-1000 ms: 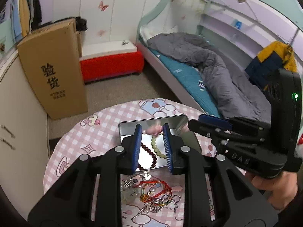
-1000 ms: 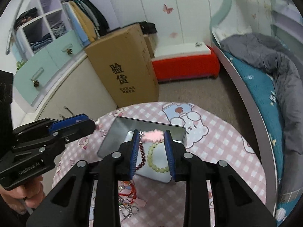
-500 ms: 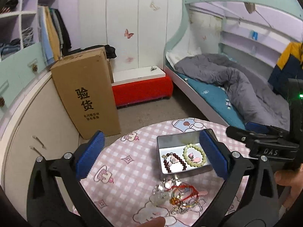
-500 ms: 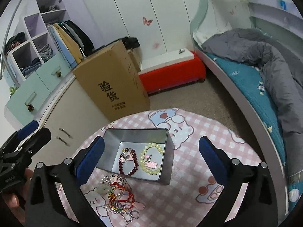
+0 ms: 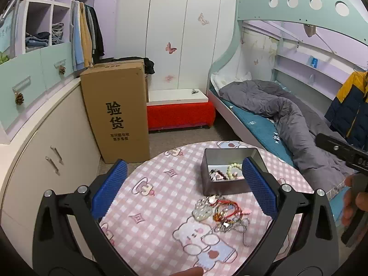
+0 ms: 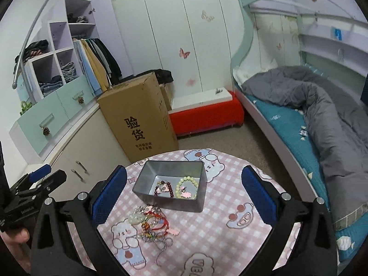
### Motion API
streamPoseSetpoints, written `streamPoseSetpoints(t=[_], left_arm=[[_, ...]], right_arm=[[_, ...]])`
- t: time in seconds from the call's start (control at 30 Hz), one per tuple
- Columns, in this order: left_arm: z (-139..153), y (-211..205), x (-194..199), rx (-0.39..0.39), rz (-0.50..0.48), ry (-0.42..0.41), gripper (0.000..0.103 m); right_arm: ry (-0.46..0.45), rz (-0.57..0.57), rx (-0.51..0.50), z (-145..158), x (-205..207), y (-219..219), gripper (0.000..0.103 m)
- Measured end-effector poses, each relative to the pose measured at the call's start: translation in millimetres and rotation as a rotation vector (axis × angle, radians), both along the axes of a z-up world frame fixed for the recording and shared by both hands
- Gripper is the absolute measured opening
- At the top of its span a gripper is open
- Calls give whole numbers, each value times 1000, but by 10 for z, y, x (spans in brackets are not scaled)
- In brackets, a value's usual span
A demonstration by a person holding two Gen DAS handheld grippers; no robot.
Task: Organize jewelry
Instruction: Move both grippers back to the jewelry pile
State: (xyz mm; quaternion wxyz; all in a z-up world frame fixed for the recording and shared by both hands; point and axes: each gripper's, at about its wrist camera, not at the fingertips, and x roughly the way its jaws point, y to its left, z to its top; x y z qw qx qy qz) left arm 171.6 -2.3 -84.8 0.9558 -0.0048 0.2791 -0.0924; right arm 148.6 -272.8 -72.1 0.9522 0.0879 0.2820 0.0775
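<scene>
A grey metal tin (image 5: 208,177) (image 6: 142,179) stands on the round table with the pink checked cloth. Inside lie a dark red bead bracelet (image 6: 169,189) (image 5: 217,175) and a pale green bead bracelet (image 6: 186,185) (image 5: 233,170) with small pink charms. In front of the tin lies a tangled heap of jewelry (image 5: 222,214) (image 6: 153,223): a pale pendant, red cords, silver chains. My left gripper (image 5: 184,188) hangs above the table, open wide, nothing between its blue pads. My right gripper (image 6: 184,192) is likewise open and empty, back from the tin.
A tall cardboard box (image 5: 117,112) stands on the floor beyond the table, beside white cabinets (image 5: 46,151). A red bench (image 5: 180,113) sits at the back and a bed with a grey duvet (image 5: 287,117) on the right. A hand (image 5: 352,195) holds the other gripper.
Both grippers went from nearly shut over the tin to wide open. Both drew back and upward from the tin, so the whole table and more of the room show now.
</scene>
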Motion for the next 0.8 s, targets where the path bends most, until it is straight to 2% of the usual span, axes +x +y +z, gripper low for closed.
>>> streamPoseSetpoints(t=[0.2, 0.37, 0.5, 0.8], left_arm=[[-106, 61, -226, 2, 5, 6, 97], [-427, 49, -368, 38, -4, 62, 97], [-708, 61, -386, 67, -9, 131, 97], [-1073, -41, -192, 129, -51, 197, 97]], right_arm=[[22, 13, -43, -161, -299, 82, 96], [76, 45, -66, -484, -497, 203, 96], [140, 71, -48, -744, -580, 222, 96], [178, 61, -49, -854, -619, 236, 96]])
